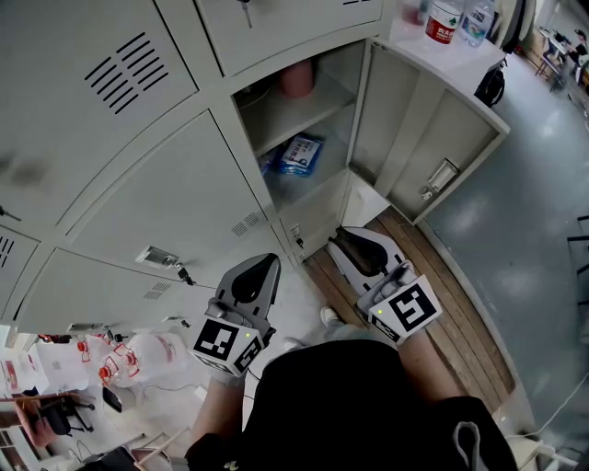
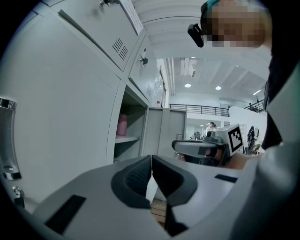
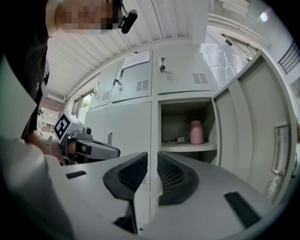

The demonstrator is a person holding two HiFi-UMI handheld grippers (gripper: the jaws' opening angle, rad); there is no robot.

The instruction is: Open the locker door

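Observation:
The locker door [image 1: 433, 138] stands swung wide open to the right, its handle [image 1: 440, 179] on the inner face; the door [image 3: 262, 122] also fills the right of the right gripper view. The open compartment [image 1: 294, 120] holds a pink bottle [image 1: 297, 80] on its shelf and a blue packet [image 1: 300, 155] below. My left gripper [image 1: 260, 267] hangs in front of the closed lockers, jaws shut and empty [image 2: 151, 161]. My right gripper [image 1: 342, 241] is just below the open compartment, touching nothing; its jaws [image 3: 152, 161] stand a narrow gap apart with nothing between them.
Closed locker doors fill the left, one with a key in its lock [image 1: 182, 271]. Bottles [image 1: 444, 20] stand on the locker top, and a black bag [image 1: 490, 86] hangs past the door. Plastic bags [image 1: 129, 354] lie at lower left; a wooden platform [image 1: 460, 313] runs under the door.

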